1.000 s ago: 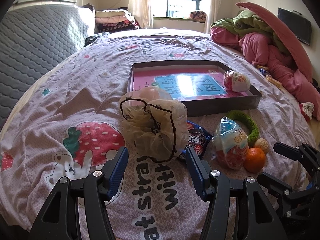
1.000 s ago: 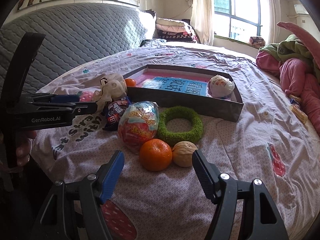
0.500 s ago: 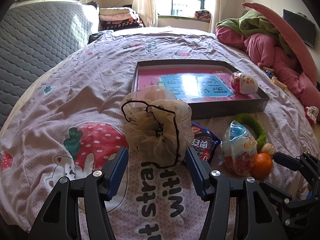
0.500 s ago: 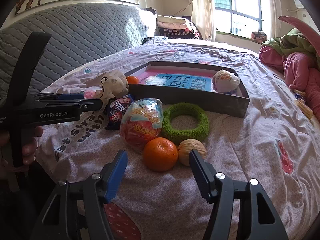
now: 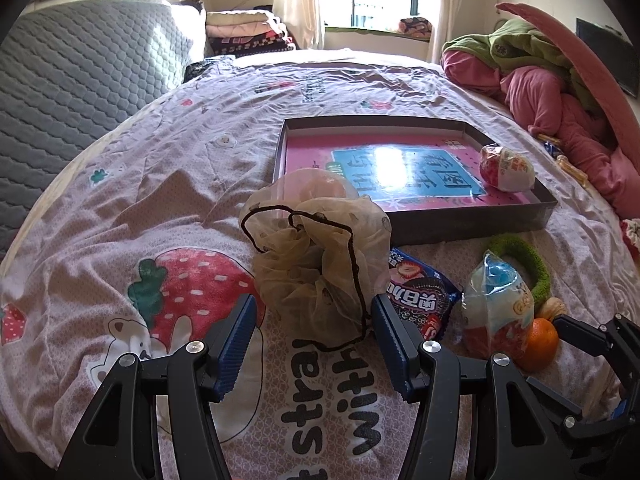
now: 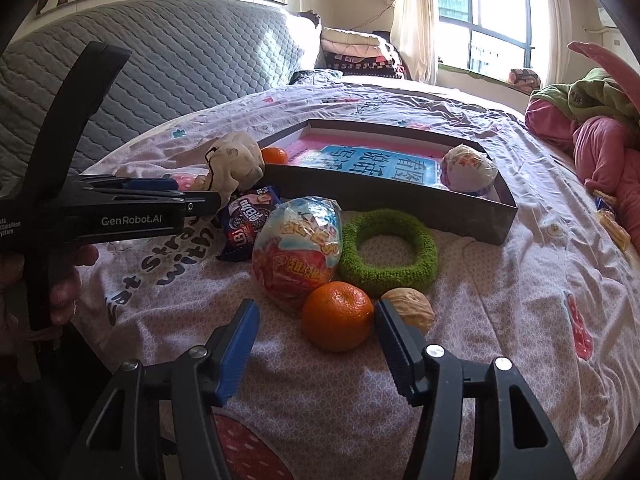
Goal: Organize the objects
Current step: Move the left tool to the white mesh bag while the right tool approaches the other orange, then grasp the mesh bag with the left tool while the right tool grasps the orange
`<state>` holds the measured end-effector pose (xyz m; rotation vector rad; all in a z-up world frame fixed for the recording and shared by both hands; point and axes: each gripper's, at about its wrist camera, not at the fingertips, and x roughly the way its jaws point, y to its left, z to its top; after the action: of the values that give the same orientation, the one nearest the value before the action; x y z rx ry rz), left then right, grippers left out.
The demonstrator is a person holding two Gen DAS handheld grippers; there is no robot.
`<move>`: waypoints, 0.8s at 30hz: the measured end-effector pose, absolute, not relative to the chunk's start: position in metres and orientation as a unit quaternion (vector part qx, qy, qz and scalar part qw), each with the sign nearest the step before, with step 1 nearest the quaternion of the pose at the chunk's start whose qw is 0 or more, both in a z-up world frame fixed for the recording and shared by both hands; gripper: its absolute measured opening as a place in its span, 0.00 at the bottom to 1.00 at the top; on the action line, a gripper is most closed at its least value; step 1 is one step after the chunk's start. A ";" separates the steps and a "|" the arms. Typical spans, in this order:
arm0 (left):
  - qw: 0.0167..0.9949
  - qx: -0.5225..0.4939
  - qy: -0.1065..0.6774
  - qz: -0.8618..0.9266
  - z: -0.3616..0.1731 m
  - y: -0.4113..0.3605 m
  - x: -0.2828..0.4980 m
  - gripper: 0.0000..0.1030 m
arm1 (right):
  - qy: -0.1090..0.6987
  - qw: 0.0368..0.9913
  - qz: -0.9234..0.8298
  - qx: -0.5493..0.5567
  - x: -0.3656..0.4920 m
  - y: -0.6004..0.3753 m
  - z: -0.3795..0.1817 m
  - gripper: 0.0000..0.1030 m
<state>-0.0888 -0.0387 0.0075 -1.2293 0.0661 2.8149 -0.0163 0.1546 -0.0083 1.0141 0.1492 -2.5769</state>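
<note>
Fingers [image 6: 394, 334] flank the orange [image 6: 337, 316]; walnut [image 6: 412, 312] and wrapped egg [image 6: 298, 248] crowd it.

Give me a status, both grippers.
Left gripper open around the mesh scrunchie. Right gripper open, fingers just closing toward the orange. Walnut beside it, at the right finger.

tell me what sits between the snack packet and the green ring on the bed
In the right wrist view, the big wrapped egg toy sits between the snack packet and the green ring.
</note>
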 end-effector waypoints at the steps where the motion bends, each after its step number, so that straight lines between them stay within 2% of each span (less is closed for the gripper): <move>1: 0.033 -0.400 0.020 0.916 0.007 -0.039 -0.090 0.59 | 0.055 0.183 -0.913 0.360 -0.017 0.153 -0.009 0.57; 10: 0.022 -0.408 0.010 0.913 0.003 -0.041 -0.107 0.59 | 0.080 0.161 -0.909 0.375 -0.032 0.146 -0.018 0.53; 16: 0.021 -0.411 0.000 0.912 0.001 -0.038 -0.118 0.59 | 0.062 0.161 -0.905 0.388 -0.042 0.152 -0.022 0.39; 21: 0.023 -0.417 -0.014 0.908 -0.003 -0.038 -0.128 0.58 | 0.054 0.163 -0.905 0.390 -0.043 0.154 -0.024 0.39; 24: 0.024 -0.426 -0.019 0.904 -0.006 -0.038 -0.133 0.44 | 0.051 0.164 -0.905 0.390 -0.044 0.155 -0.024 0.39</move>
<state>-0.1331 -0.0379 -0.0056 -1.3167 -0.0591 2.7983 -0.0441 0.1546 -0.0238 1.1117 0.1444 -2.5794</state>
